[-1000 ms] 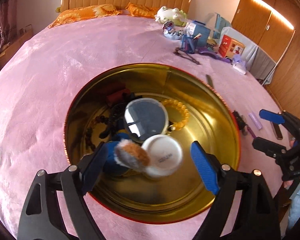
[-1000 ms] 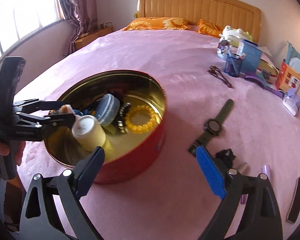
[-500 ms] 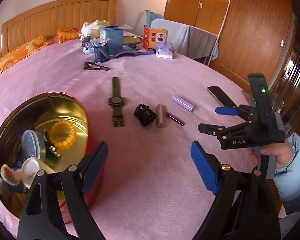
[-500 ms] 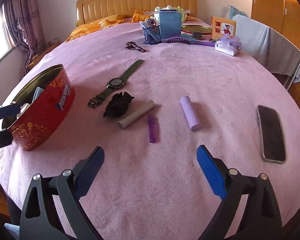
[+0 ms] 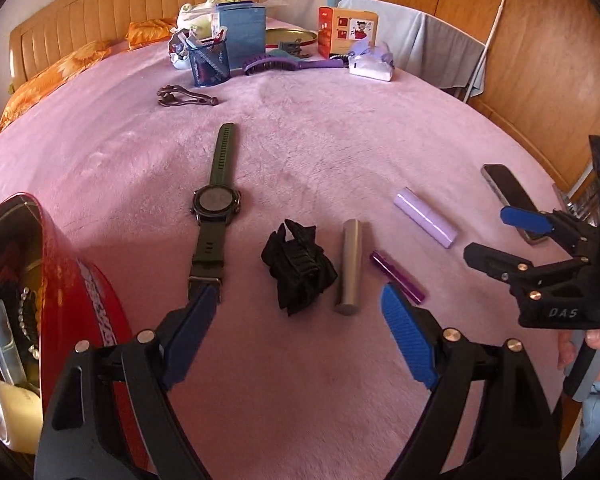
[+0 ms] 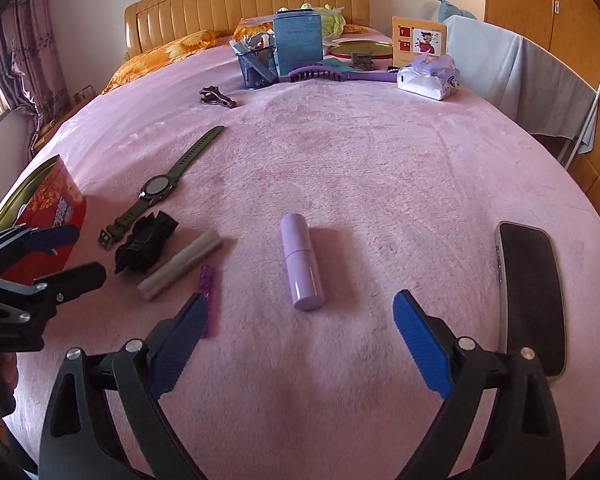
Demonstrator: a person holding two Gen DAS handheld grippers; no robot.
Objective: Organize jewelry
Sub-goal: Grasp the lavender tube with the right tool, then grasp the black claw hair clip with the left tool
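Note:
A red round tin (image 5: 80, 304) with a gold inside stands at the left on the pink bed; it also shows in the right wrist view (image 6: 52, 208). A green watch (image 5: 216, 200), a black hair clip (image 5: 298, 266), a silver tube (image 5: 350, 266), a dark purple tube (image 5: 396, 276) and a lilac tube (image 5: 424, 216) lie in a row. My left gripper (image 5: 296, 332) is open and empty, just short of the clip. My right gripper (image 6: 300, 336) is open and empty, near the lilac tube (image 6: 302, 268).
A phone (image 6: 532, 288) lies at the right edge of the bed. At the back stand a blue mesh pen cup (image 6: 258, 66), a blue box (image 6: 298, 44), a purple hairbrush (image 6: 340, 74), a tissue pack (image 6: 428, 76) and a gold lid (image 6: 360, 48). A brown clip (image 6: 216, 97) lies nearby.
Both grippers have swung right, away from the tin, and now face the loose items on the bed. Both stayed open and empty.

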